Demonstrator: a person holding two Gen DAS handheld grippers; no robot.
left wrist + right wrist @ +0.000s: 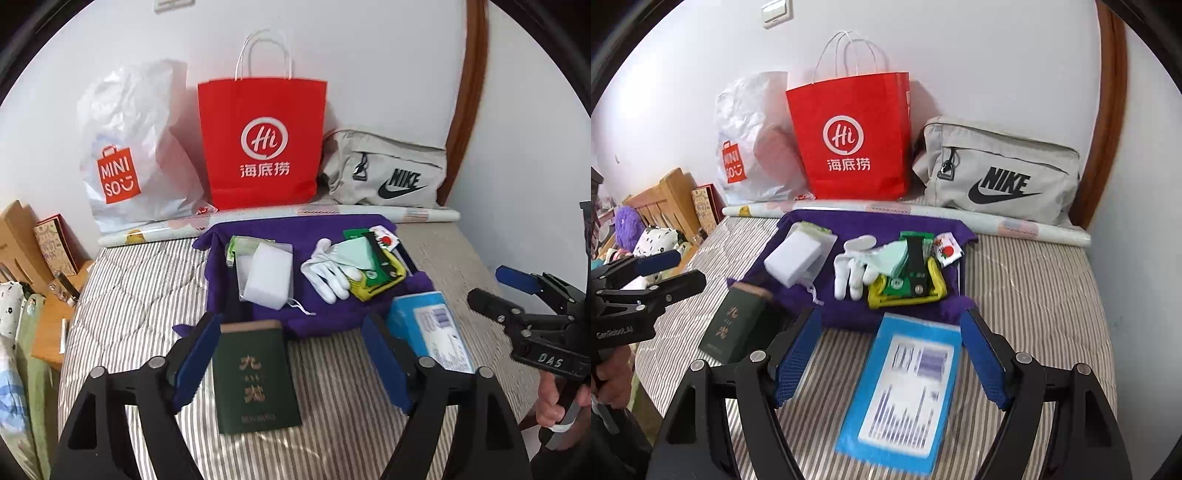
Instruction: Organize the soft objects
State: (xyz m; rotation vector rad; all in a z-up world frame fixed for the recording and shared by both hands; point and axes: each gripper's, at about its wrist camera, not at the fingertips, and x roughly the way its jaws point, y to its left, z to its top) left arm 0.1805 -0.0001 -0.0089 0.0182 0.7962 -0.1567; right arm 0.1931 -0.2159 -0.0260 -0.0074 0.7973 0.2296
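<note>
A purple cloth (325,314) (849,306) lies on the striped bed. On it are a white sponge block (267,280) (794,258), white gloves (328,273) (853,266), a pale green cloth (354,251) (890,254) and a yellow-green packet (376,284) (905,291). My left gripper (291,365) is open, over a dark green box (256,373) (738,328). My right gripper (890,358) is open, over a blue packet (905,391) (432,328).
A red paper bag (262,140) (849,136), a white Miniso bag (133,155) (753,147) and a grey Nike bag (388,173) (997,170) stand against the wall. A paper roll (280,218) (997,221) lies in front. A wooden bedside stand (48,321) is left.
</note>
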